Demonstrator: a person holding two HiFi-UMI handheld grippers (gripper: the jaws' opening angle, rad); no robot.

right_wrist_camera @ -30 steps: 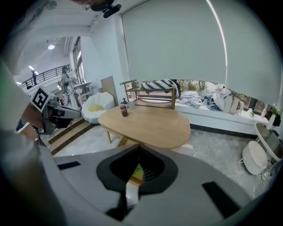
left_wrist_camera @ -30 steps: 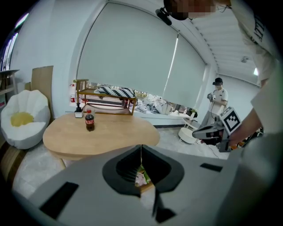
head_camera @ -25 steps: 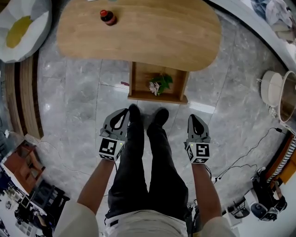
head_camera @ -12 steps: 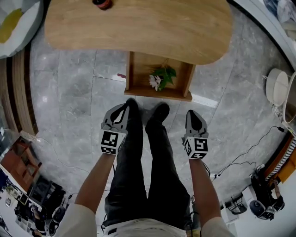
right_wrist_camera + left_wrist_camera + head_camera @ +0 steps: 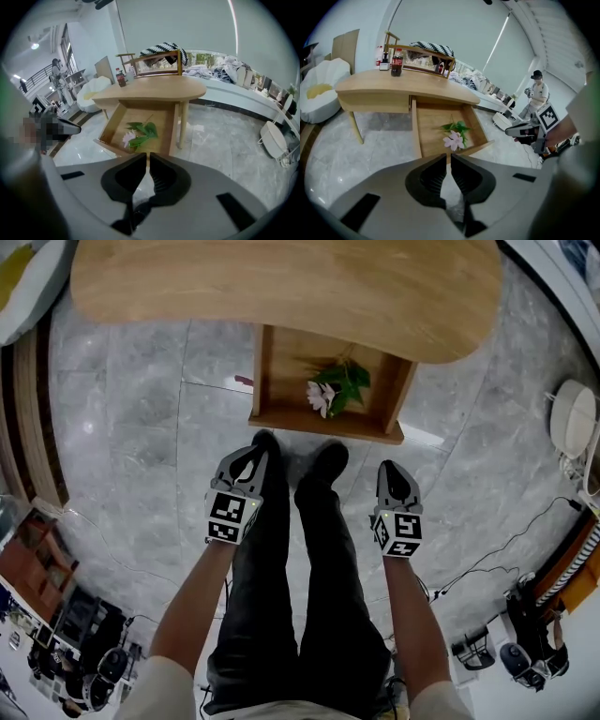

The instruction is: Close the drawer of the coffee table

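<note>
The wooden coffee table (image 5: 281,287) stands ahead with its drawer (image 5: 323,430) pulled out toward me. In the drawer lies a pink flower with green leaves (image 5: 323,395). My left gripper (image 5: 255,455) hangs beside my left leg, short of the drawer front, shut and empty. My right gripper (image 5: 391,468) is level with it by my right leg; its jaws are starting to open, only a slit shows, and nothing is in it. In the left gripper view, the left gripper (image 5: 448,157) points at the drawer (image 5: 436,126). In the right gripper view, the right gripper (image 5: 147,157) points at the flower (image 5: 136,133).
My two shoes (image 5: 328,460) stand right before the drawer front. A cola bottle (image 5: 396,63) stands on the tabletop. A white beanbag (image 5: 318,91) sits left of the table. Cables (image 5: 506,549) and a white round unit (image 5: 574,418) lie on the grey tiled floor at right.
Both grippers have sunk toward the floor. In the head view the table and drawer have grown and shifted right, and the bottle has left the top edge.
</note>
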